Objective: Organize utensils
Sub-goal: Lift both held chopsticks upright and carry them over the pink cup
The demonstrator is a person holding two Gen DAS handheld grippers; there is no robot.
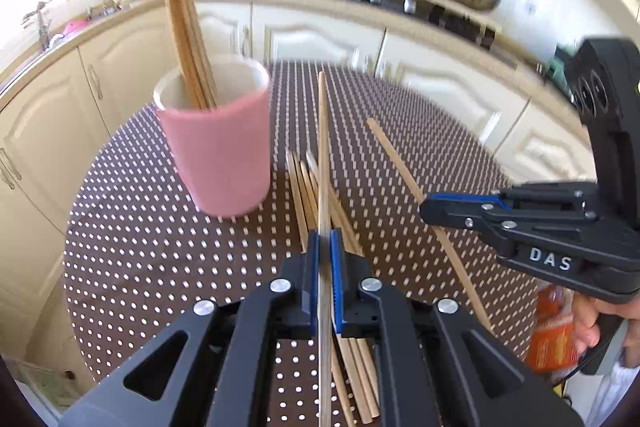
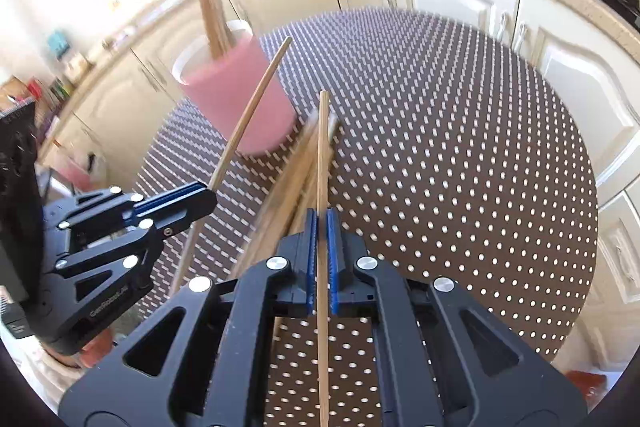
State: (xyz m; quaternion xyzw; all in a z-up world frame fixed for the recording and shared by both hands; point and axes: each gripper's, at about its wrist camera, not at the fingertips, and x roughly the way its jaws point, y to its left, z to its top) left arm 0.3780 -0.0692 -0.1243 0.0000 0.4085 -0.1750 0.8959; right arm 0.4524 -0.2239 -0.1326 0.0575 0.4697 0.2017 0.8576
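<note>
brown dotted tablecloth (image 1: 160, 247), cream cabinets (image 1: 312, 39); left tongs (image 1: 325, 247), right tongs (image 2: 322, 223) each pinching chopstick.

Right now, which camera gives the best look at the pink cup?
The left wrist view: the pink cup stands sharp and whole, chopsticks inside. In the right wrist view it is blurred, tilted, and crossed by the left gripper's chopstick.
</note>
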